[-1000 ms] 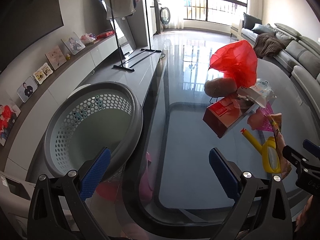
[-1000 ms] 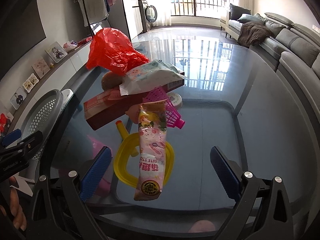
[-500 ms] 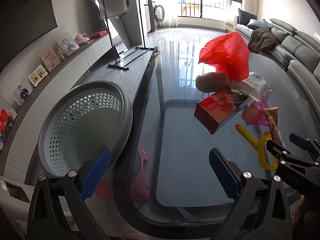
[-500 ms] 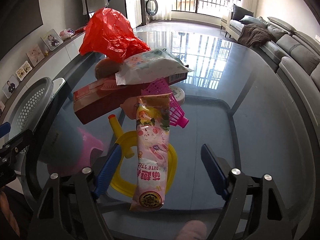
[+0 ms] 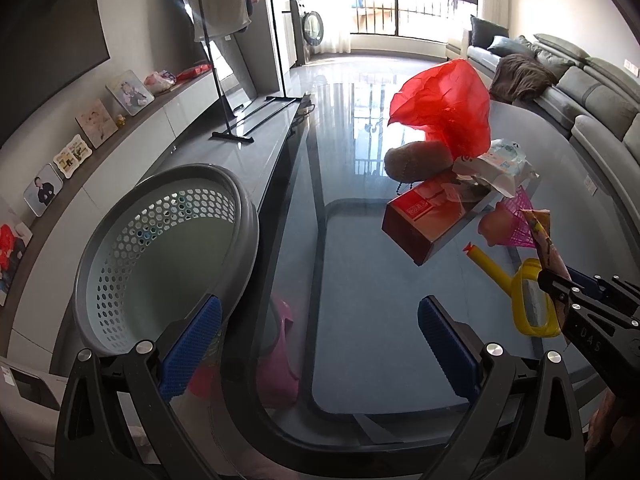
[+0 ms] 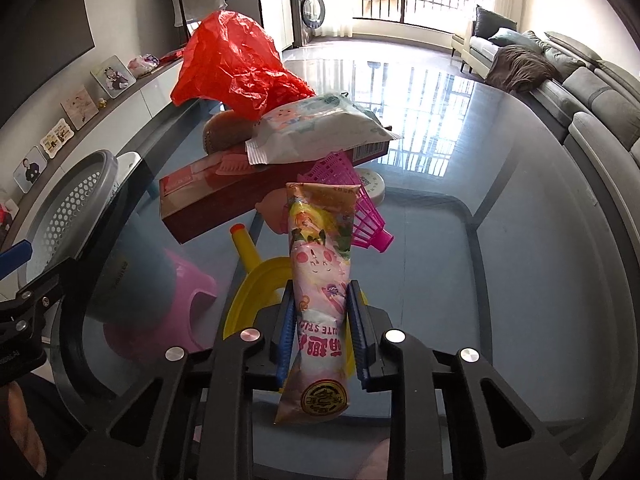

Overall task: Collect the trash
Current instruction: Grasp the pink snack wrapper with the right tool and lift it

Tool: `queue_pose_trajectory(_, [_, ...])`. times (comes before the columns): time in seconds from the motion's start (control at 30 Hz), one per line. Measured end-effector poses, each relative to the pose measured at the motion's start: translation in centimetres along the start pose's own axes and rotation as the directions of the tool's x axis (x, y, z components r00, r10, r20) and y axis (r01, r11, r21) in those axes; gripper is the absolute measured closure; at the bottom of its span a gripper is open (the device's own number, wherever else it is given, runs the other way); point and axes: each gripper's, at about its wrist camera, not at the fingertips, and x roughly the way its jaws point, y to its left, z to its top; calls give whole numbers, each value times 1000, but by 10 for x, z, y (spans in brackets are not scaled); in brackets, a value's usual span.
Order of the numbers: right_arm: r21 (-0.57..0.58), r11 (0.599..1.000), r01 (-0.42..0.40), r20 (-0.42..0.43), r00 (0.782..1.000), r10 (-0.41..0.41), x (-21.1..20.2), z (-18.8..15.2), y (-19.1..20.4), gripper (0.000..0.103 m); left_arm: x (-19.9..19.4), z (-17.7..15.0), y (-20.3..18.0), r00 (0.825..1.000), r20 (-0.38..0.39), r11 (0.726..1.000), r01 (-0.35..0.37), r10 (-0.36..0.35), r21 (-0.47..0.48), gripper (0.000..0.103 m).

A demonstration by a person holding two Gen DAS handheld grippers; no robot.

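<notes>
The right hand-held gripper point(image 6: 320, 332) is clenched on a pink snack packet point(image 6: 318, 280), blue pads point(image 6: 285, 328) pinching it abt mid-length, w/ the printed seal end hanging toward the camera and the far end pointing at the pile. The packet lies over a yellow plastic toy point(image 6: 256, 284) on the glass worktop point(image 6: 500, 264); can't tell if it's lifted clear or touching the toy. Just beyond: a pink shuttlecock point(image 6: 360, 208), a red box point(image 6: 224, 200) w/ a wipes pack point(image 6: 316, 132) on top, a brown lump behind, and a red plastic bag point(image 6: 240, 64) at the back.

The left hand-held gripper point(image 5: 320, 340) is released, fingers wide apart, holding nothing, hovering near the worktop's near edge. The grey basket point(image 5: 160, 256) stands off the worktop's left side, just beside it and lower; it looks empty. In the left view the right tool point(image 5: 592, 308) sits at the far right w/ the packet point(image 5: 540, 232) sticking out of it.

Step in hand, prob.: lift the packet and carry it left to the basket. To do it well: keep the squeeze firm, since the film is slick and soft and may slide or fold; raise straight up first so the dangling end doesn't snag the toy or drag the shuttlecock; pass in front of the box, not over it, to avoid toppling the wipes; let go only once over the basket mouth. Left tool should stay out of the path.
</notes>
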Motion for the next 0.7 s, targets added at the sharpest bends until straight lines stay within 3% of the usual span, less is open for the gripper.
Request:
queue_pose_trajectory(0.33, [25,998,-54,34,998,53,-19,0,-13,82,-9,-4,-27,997,53,996,46,-50,75,6])
queue_pose_trajectory(0.7, [113,993,-44,67,997,37,-42,-9,-58,82,-14,-5,-76,989,30,984,140,-144,108,6])
